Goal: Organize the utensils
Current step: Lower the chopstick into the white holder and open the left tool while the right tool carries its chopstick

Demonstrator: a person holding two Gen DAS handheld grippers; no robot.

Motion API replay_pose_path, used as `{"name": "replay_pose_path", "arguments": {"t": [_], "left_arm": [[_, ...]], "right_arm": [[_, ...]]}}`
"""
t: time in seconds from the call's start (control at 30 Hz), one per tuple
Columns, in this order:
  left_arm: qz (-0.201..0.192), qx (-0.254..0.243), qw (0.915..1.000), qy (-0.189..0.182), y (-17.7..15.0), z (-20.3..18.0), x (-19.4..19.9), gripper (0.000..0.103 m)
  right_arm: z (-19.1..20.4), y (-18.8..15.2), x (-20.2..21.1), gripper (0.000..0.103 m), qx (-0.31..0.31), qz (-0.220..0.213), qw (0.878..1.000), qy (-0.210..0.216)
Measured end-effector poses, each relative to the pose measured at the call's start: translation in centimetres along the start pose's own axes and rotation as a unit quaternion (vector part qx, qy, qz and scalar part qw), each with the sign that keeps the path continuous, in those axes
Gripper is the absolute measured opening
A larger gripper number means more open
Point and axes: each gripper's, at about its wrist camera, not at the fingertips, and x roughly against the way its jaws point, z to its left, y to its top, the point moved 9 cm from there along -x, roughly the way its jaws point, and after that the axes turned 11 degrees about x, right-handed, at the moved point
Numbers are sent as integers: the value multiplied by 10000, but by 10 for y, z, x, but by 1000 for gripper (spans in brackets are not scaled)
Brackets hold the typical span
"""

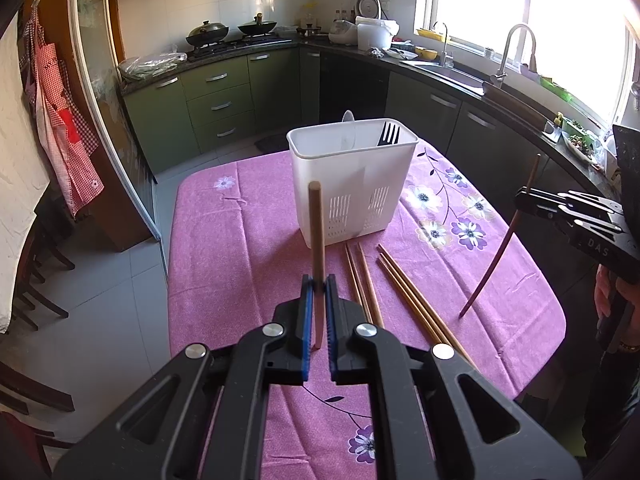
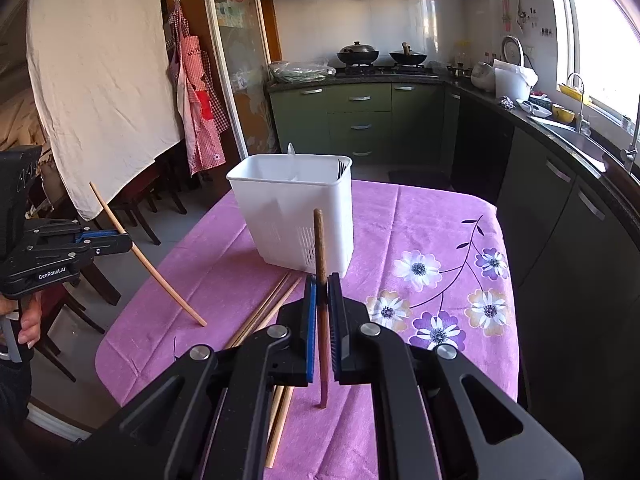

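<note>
A white utensil caddy (image 1: 352,184) stands on the purple flowered tablecloth (image 1: 248,232) and holds a black fork (image 1: 389,134) and a white spoon (image 1: 349,117). My left gripper (image 1: 319,282) is shut on a light wooden chopstick (image 1: 317,236), held upright above the table in front of the caddy. My right gripper (image 2: 322,284) is shut on a darker chopstick (image 2: 321,272), also upright; it shows in the left wrist view (image 1: 524,196) at the right. Several chopsticks (image 1: 396,288) lie on the cloth between the grippers. The caddy also shows in the right wrist view (image 2: 292,216).
Green kitchen cabinets (image 1: 224,100) and a counter with woks and a sink (image 1: 444,68) run behind and to the right of the table. Dark chairs (image 2: 132,216) and a hanging white sheet (image 2: 100,80) are on the left. The floor is grey tile.
</note>
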Motion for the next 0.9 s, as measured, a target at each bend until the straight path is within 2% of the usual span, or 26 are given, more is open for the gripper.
{"name": "replay_pose_path", "arguments": {"t": [0.2,0.47,0.6,0.9], "left_arm": [[-77,-2,10000,-61,5,-2,8,6],[-263,-84,9993,-246,28,-15,32,6],[-482,-154,9981,-345,56,-26,50,6],[-1488,-148,9879,-422,158,-50,91,6]], "right_arm": [[-1,-2,3,7,2,-15,10000,2],[2,-3,4,7,45,-14,10000,3],[3,-4,5,7,56,-14,10000,1],[4,-4,7,7,68,-30,10000,43]]}}
